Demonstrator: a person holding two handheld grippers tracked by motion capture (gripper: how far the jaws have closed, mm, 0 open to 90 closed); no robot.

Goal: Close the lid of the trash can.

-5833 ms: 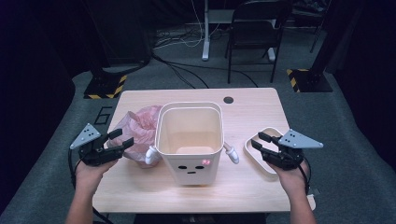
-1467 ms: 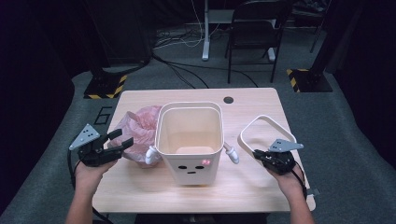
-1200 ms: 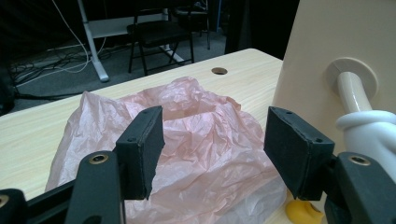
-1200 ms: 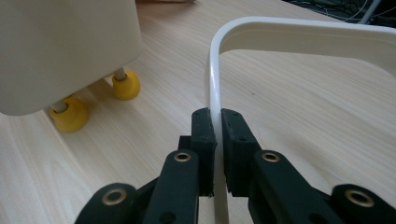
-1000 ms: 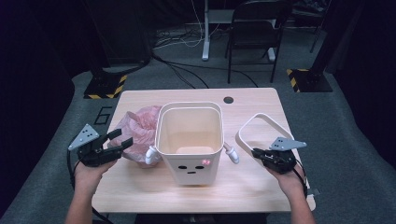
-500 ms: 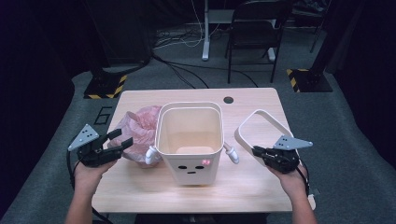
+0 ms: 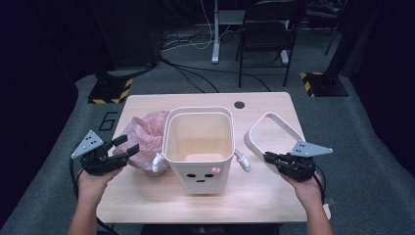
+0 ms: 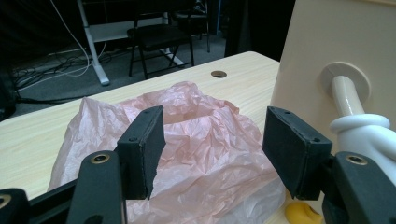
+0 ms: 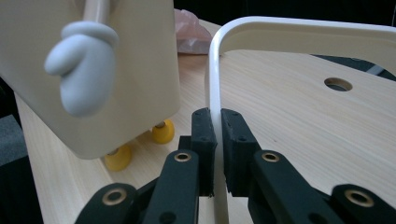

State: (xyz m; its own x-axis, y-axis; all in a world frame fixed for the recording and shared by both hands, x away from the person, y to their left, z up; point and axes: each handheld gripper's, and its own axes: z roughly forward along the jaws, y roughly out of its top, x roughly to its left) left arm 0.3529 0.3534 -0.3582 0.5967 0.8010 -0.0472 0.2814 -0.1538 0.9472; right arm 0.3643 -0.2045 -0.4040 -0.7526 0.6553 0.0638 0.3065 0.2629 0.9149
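A cream bin with a small face on its front, mitten-ended arms at its sides and yellow ball feet stands upright in the middle of the light wood counter. Just to its left lies a crumpled pink plastic bag, touching or nearly touching the bin's side arm. Near the far edge of the counter is a round cable hole; beyond it on the grey floor stand a black chair and a pale post with loose cables. The left gripper hangs at the counter's left edge, its jaws wide apart and holding nothing, with the pink bag just ahead between them. The right gripper has its jaws clamped on the near bar of a cream rectangular rim frame, which is tilted up off the counter to the right of the bin, apart from it
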